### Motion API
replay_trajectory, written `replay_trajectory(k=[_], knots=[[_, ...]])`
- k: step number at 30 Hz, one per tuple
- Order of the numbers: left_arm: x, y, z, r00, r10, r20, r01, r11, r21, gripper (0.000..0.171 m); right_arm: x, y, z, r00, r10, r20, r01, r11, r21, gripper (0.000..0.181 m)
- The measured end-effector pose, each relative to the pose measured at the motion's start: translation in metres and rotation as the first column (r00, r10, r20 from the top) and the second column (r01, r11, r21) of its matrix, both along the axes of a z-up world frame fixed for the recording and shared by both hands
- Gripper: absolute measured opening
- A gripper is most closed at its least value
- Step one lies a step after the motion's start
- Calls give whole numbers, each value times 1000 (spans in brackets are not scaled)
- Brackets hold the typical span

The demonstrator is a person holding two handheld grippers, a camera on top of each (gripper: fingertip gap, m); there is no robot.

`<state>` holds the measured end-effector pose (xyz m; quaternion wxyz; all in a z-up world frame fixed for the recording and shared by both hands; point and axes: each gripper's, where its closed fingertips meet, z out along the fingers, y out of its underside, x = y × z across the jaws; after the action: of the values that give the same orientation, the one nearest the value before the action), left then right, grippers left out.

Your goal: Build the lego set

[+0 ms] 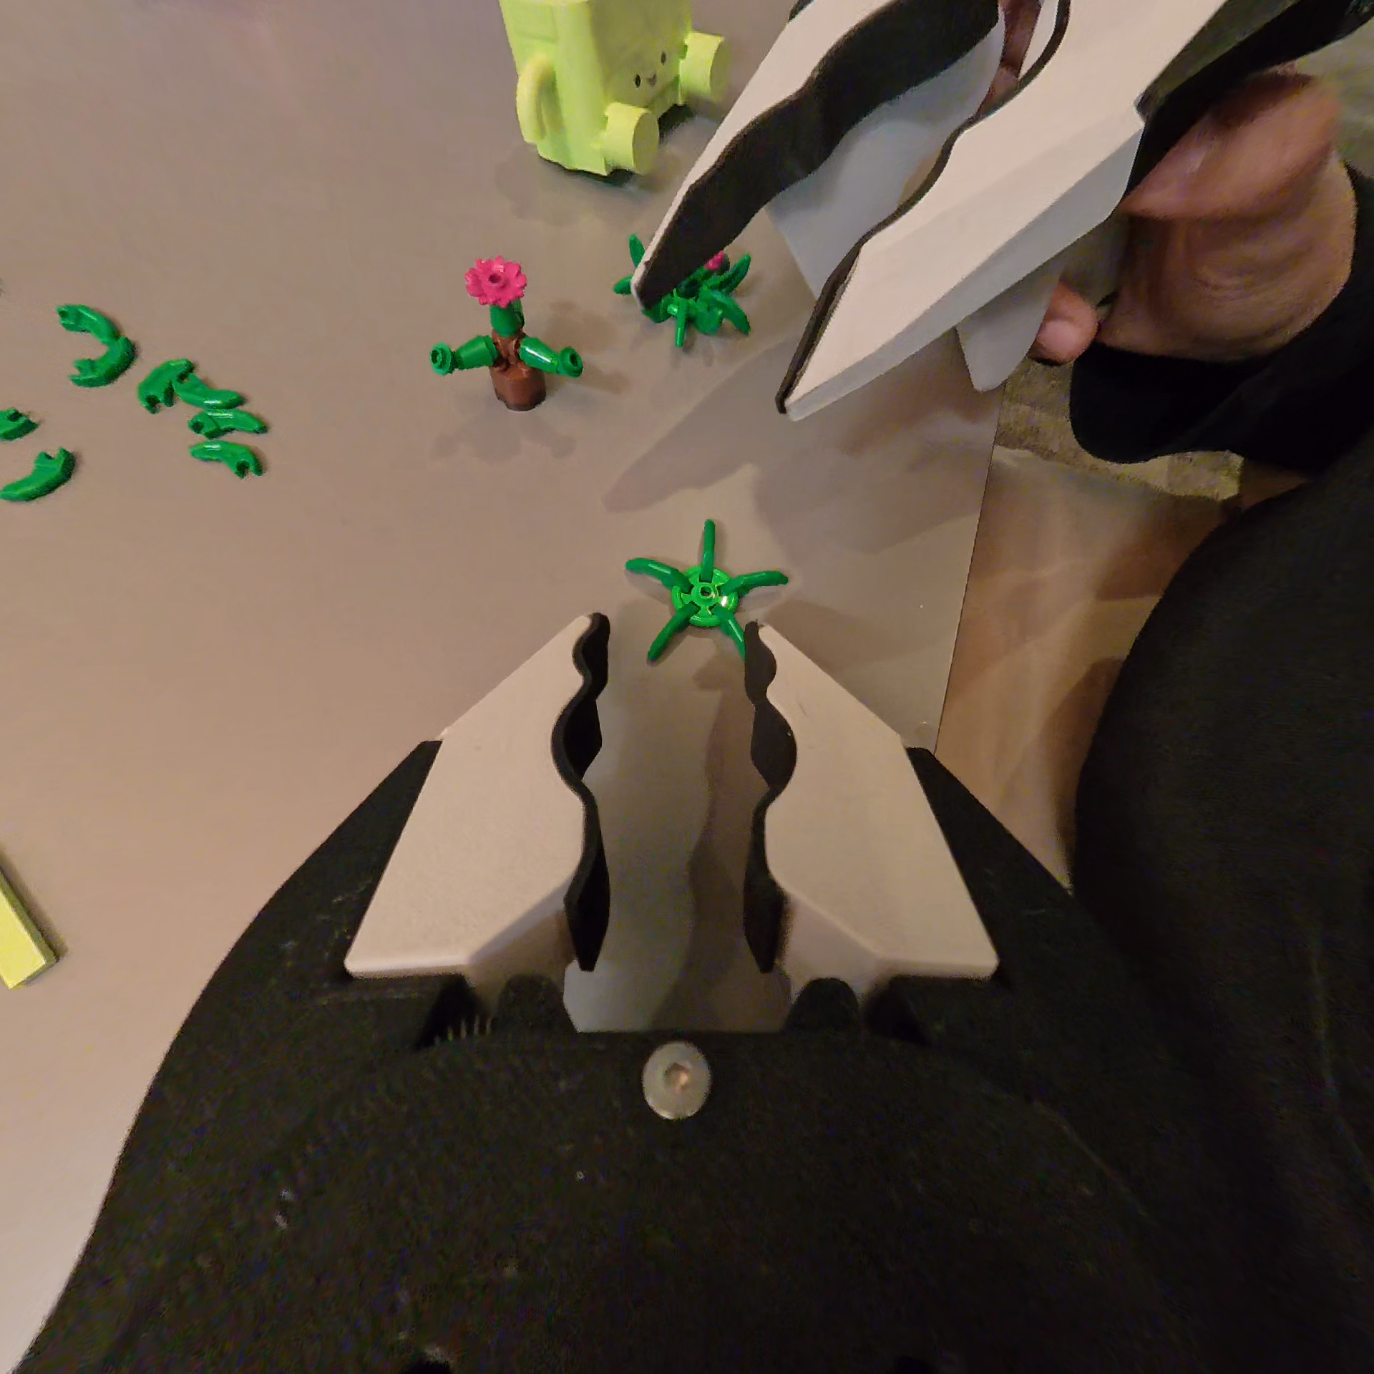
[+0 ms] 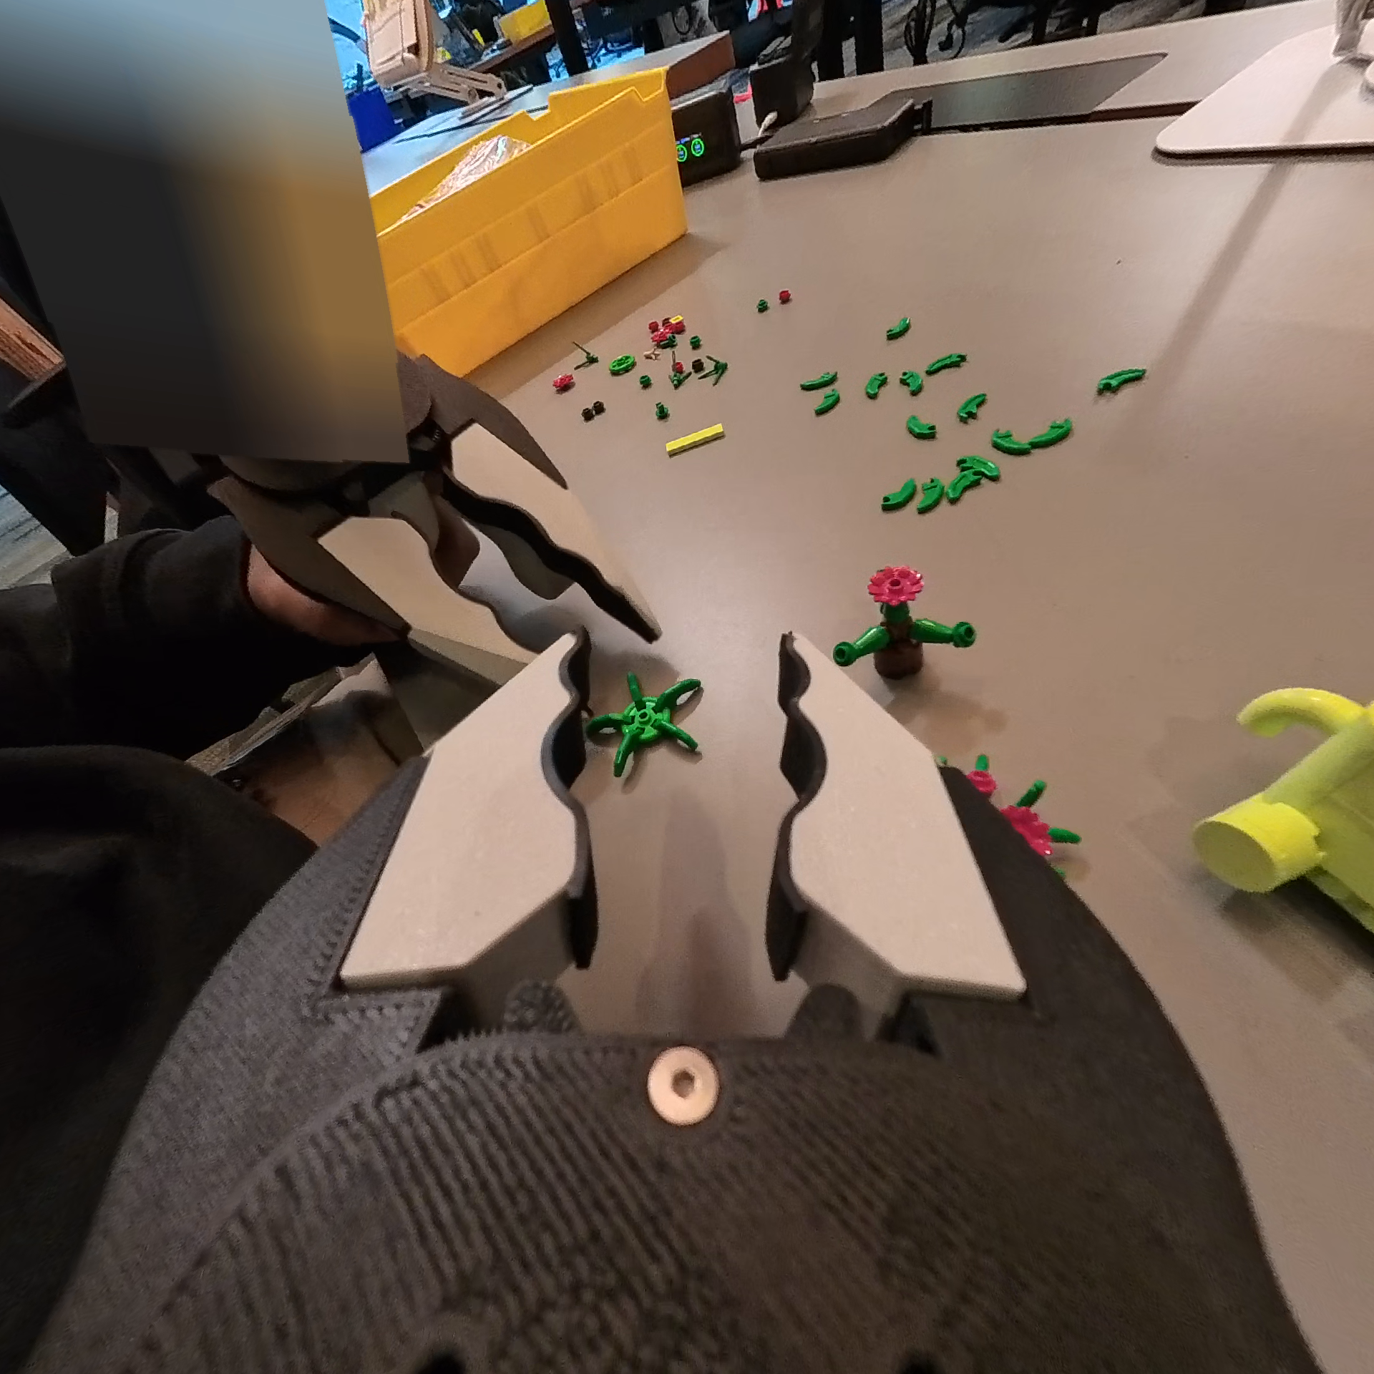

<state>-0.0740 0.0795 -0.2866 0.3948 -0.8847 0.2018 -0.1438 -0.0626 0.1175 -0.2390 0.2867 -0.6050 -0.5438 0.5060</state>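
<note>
A green five-leaf star piece lies flat on the grey table near its edge. My left gripper is open and empty, with its tips just short of the star. My right gripper is open and empty, and the star shows low between its fingers, close to the left one. In the left wrist view the right gripper hangs over a leafy green cluster with pink flowers. A brown stem with a pink flower and two green arms stands upright and also shows in the right wrist view.
Loose green leaf pieces and a pile of small parts lie farther out, with a yellow tile. A lime-green figure lies at the right. A yellow bin stands behind. The table edge runs beside the star. The yellow tile is about 15 cm from my left fingertips.
</note>
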Motion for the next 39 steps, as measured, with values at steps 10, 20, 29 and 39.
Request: replay_trajectory(k=[10,20,29,39], knots=[[-20,13,11,994,109,21,-110,992,67,33,-1,-1,-3,1000,-1,15,1,999,33,49],[-94,92,9,954,297,43,-295,954,-53,31,-3,-6,-4,1000,11,21,-12,999,53,50],[-92,102,-10,943,329,-57,-332,941,-62,16,0,-7,0,1000,5,-9,-4,997,75,48],[-60,71,29,989,135,-67,-125,983,135,3,2,-4,7,999,6,-46,-5,1000,31,47]])
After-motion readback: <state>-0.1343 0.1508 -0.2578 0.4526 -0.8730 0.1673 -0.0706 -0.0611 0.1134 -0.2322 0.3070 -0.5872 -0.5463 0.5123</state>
